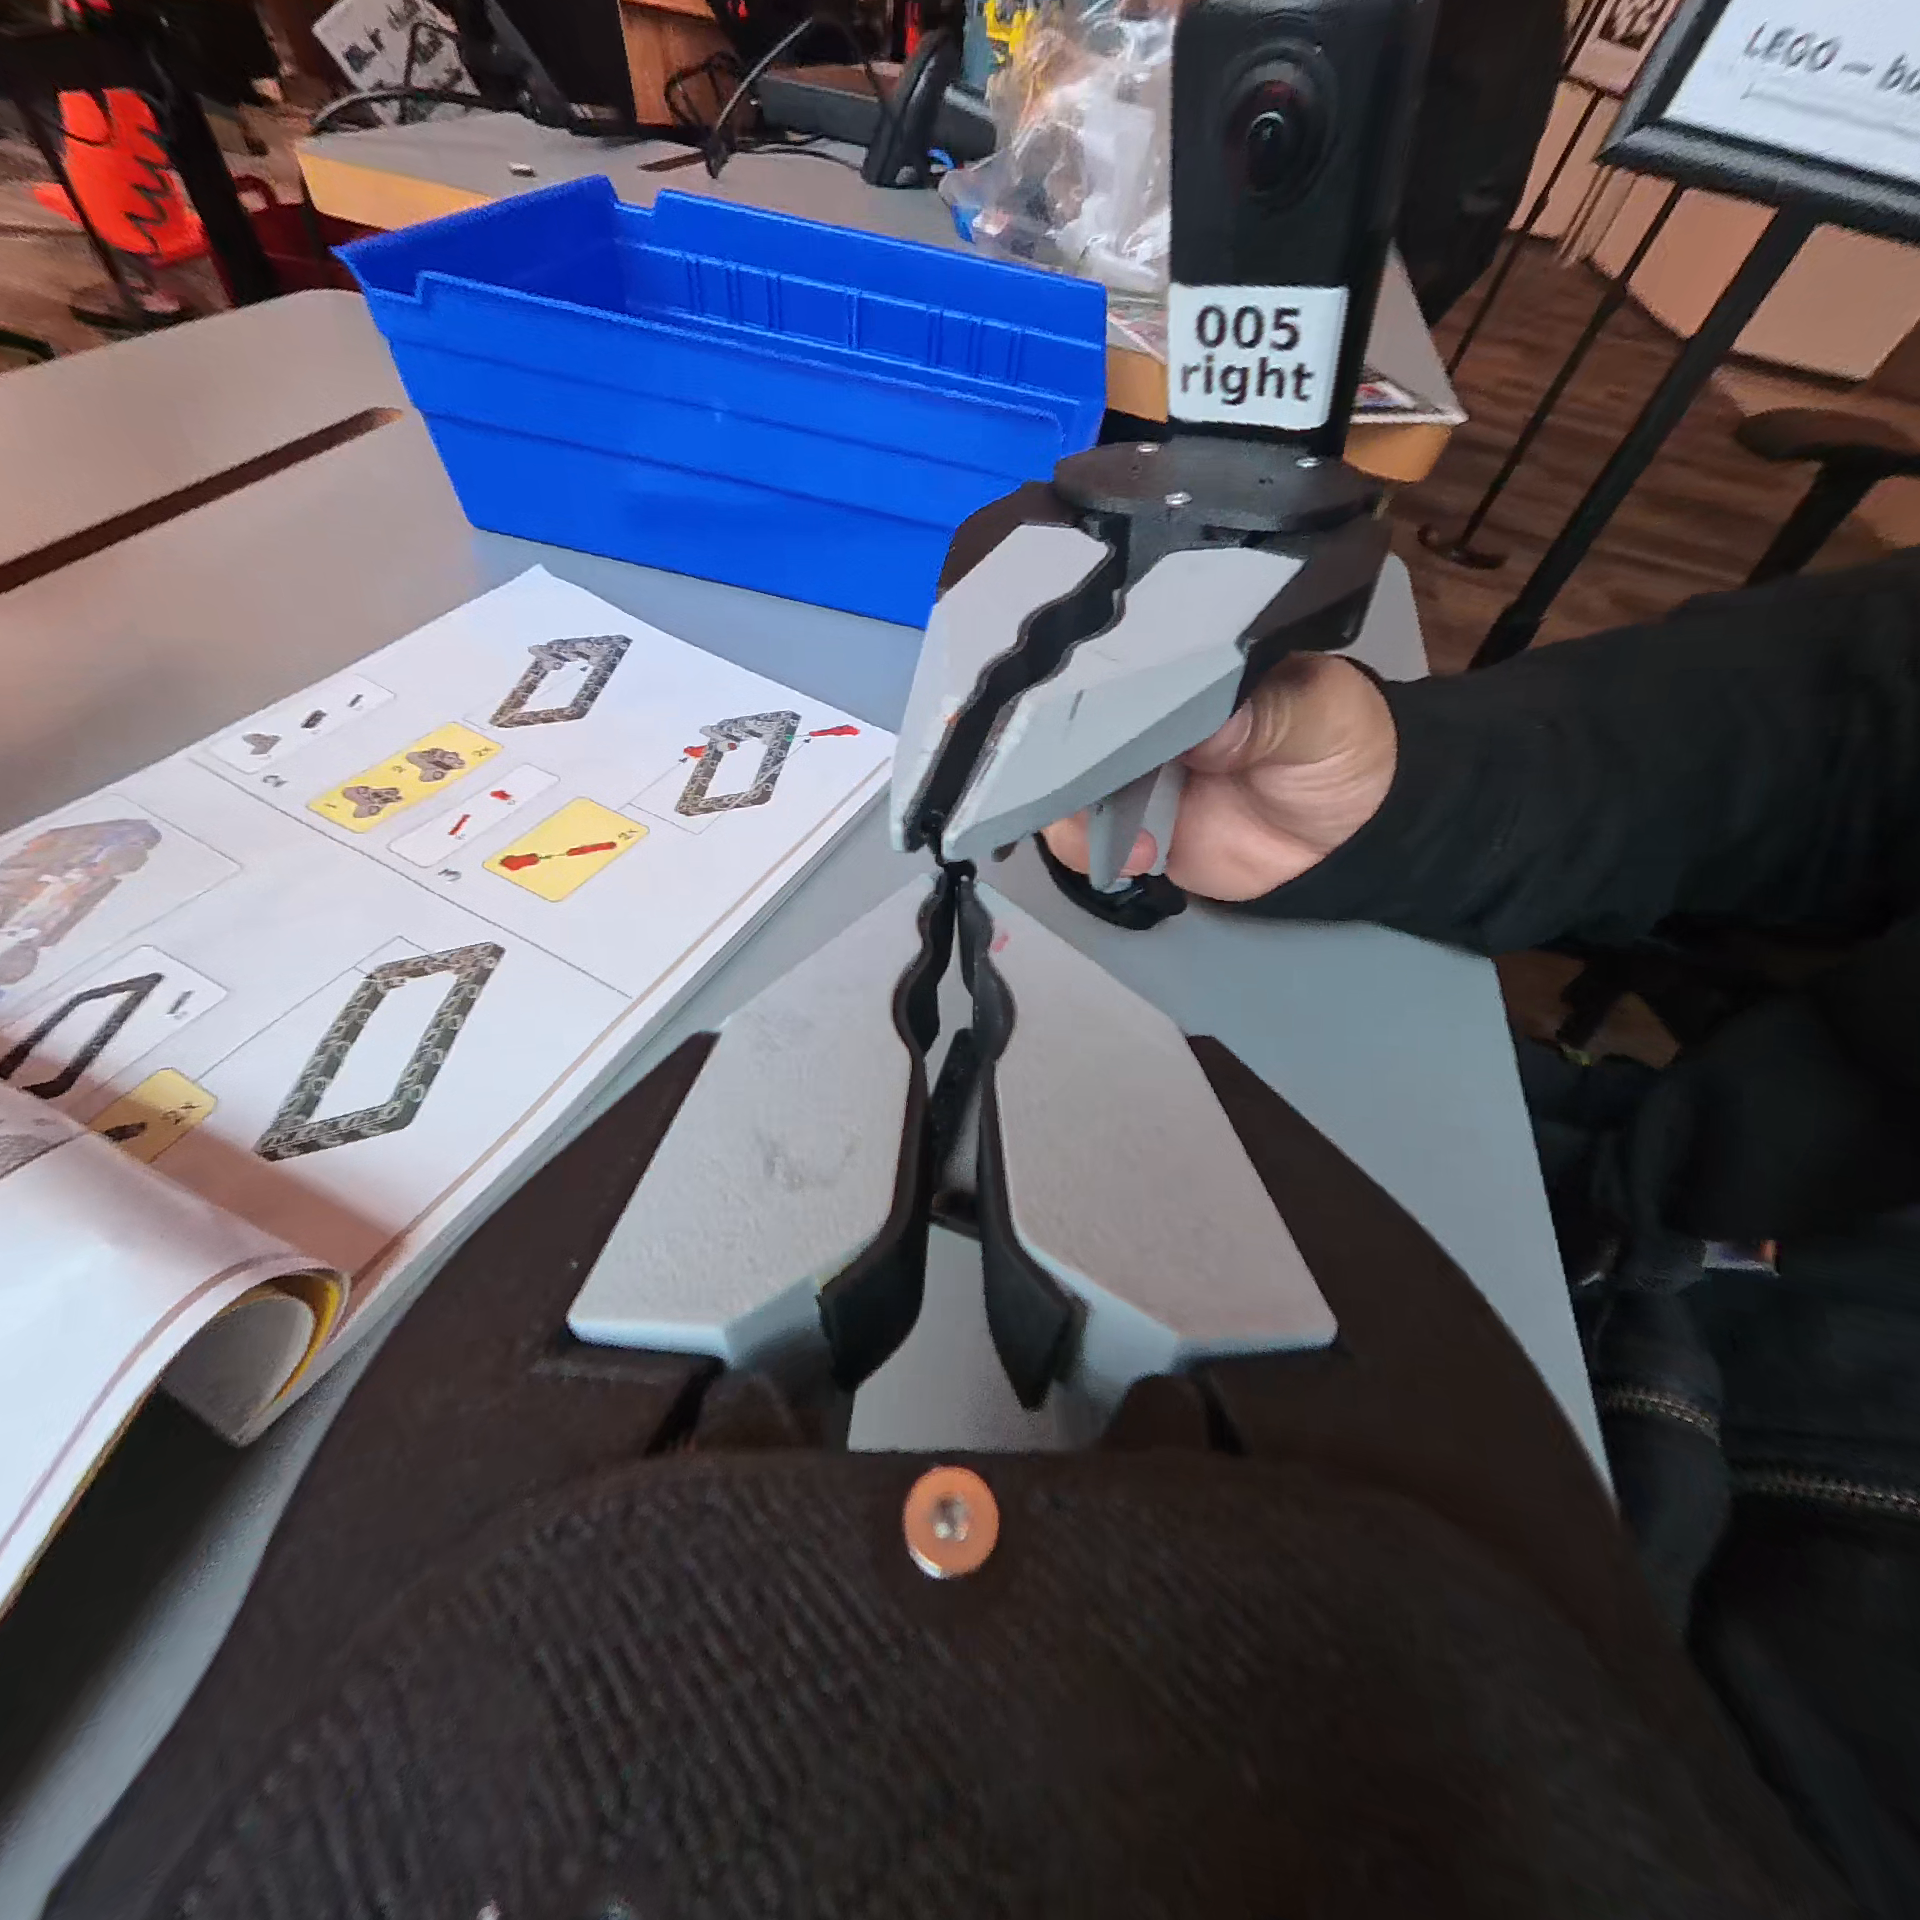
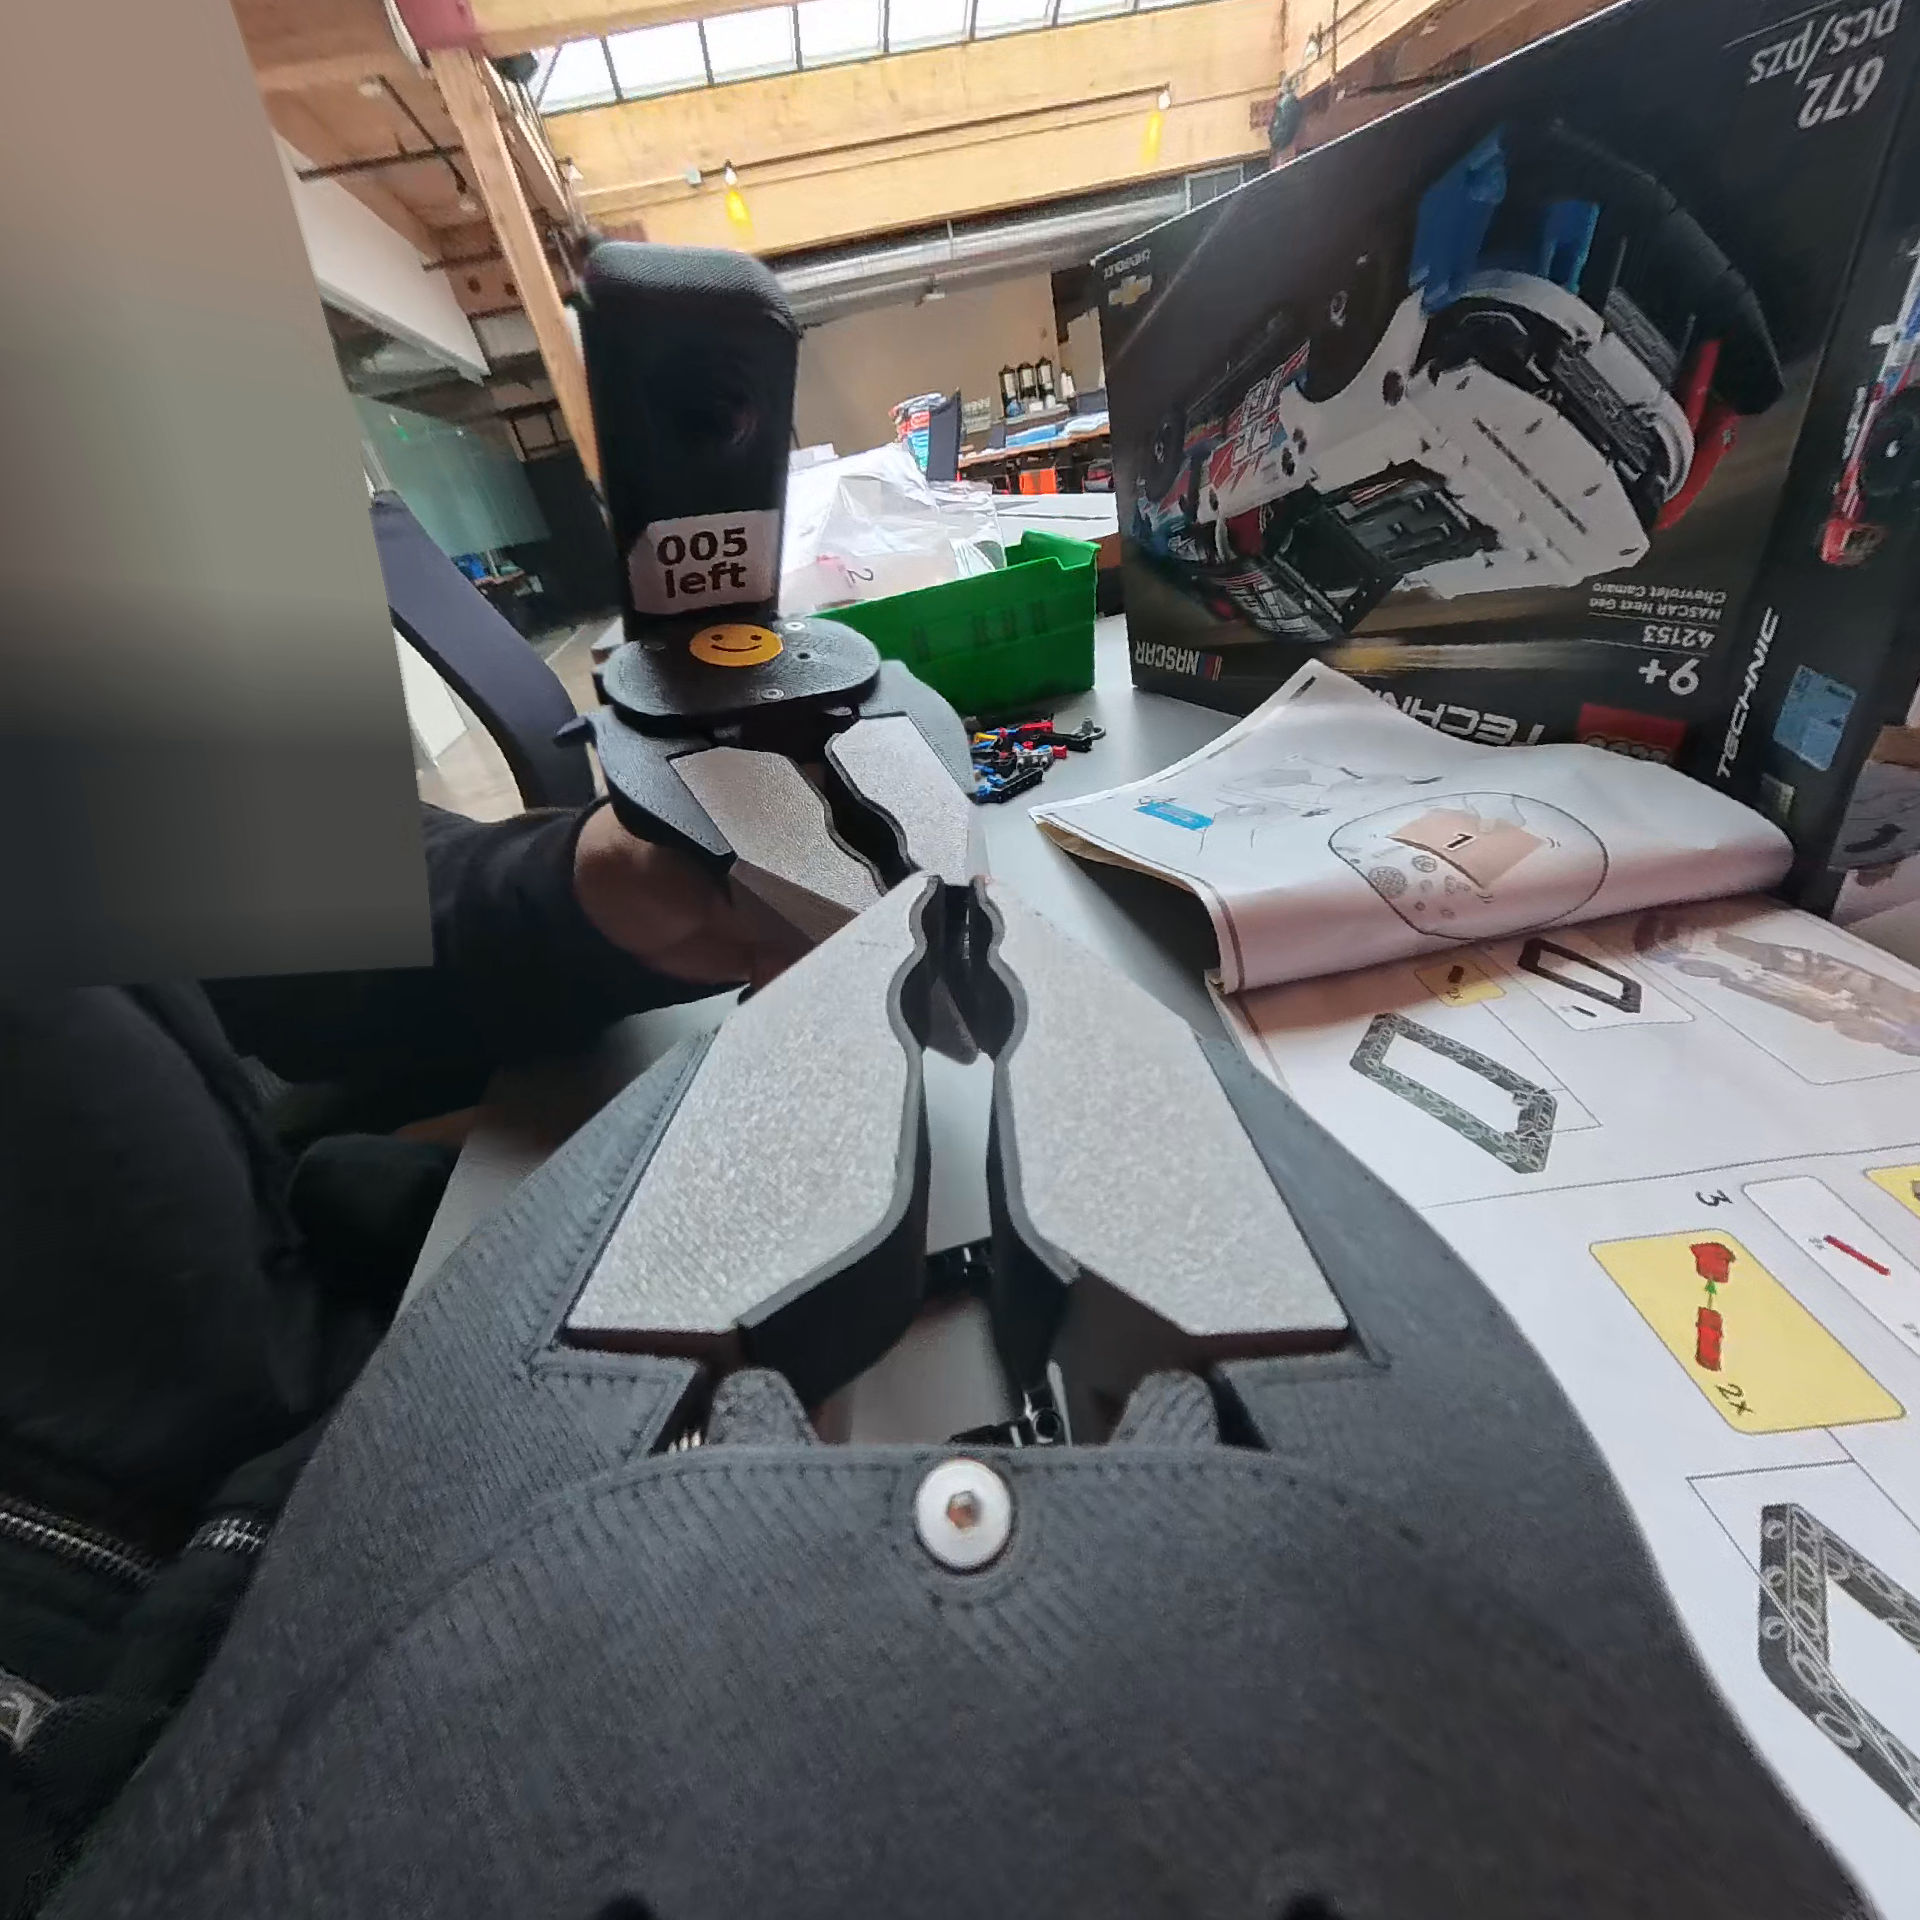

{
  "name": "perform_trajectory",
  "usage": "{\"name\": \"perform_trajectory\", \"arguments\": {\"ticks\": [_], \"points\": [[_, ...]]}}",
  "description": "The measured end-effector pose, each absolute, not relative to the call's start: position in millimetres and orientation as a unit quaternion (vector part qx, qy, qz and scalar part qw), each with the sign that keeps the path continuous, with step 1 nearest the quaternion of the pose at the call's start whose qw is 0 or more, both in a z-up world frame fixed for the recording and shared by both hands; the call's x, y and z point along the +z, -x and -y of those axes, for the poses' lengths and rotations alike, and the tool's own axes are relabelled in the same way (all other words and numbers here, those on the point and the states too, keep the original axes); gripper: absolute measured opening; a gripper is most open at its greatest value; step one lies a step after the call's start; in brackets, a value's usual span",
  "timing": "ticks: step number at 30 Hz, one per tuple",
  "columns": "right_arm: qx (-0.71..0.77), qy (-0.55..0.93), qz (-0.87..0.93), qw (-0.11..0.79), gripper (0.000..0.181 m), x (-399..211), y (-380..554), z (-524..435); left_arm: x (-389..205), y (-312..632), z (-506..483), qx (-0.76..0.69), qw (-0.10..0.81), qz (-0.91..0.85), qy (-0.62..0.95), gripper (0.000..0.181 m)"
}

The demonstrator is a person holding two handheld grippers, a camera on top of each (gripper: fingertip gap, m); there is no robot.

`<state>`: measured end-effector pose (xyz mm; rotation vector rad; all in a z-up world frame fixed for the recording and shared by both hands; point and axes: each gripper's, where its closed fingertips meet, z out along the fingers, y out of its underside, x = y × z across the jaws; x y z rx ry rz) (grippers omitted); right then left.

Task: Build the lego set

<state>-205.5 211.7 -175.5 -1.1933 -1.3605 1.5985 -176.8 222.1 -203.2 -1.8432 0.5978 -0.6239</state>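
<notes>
While tips meet over the counter [image 1: 1299, 1039], both grippers pinch small dark parts.
Right gripper [image 1: 928, 831] sits at 12 o'clock of left gripper [image 1: 956, 883], fingers narrow, parts unidentifiable.

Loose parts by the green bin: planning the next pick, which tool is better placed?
Likely left: the left tool sits just before the loose parts; the right tool is farther.
</notes>
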Motion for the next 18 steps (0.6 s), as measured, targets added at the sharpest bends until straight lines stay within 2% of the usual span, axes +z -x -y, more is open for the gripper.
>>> {"name": "perform_trajectory", "arguments": {"ticks": [3,7,9,18], "points": [[0.606,0.470,0.530,0.361,0.000,-179.9,207.5,-214.0,-206.4,177.9,-223.7,-0.285,0.518,-0.237,0.771,0.000],[0.602,0.483,0.522,0.364,0.000,-182.6,208.3,-218.7,-205.1,176.7,-223.9,-0.296,0.519,-0.230,0.768,0.010],[0.608,0.479,0.521,0.360,0.000,-181.9,207.2,-216.0,-205.3,177.9,-224.1,-0.281,0.526,-0.232,0.768,0.000],[0.589,0.474,0.537,0.374,0.000,-184.0,199.0,-209.8,-209.8,176.9,-217.0,-0.283,0.518,-0.239,0.771,0.000]]}}
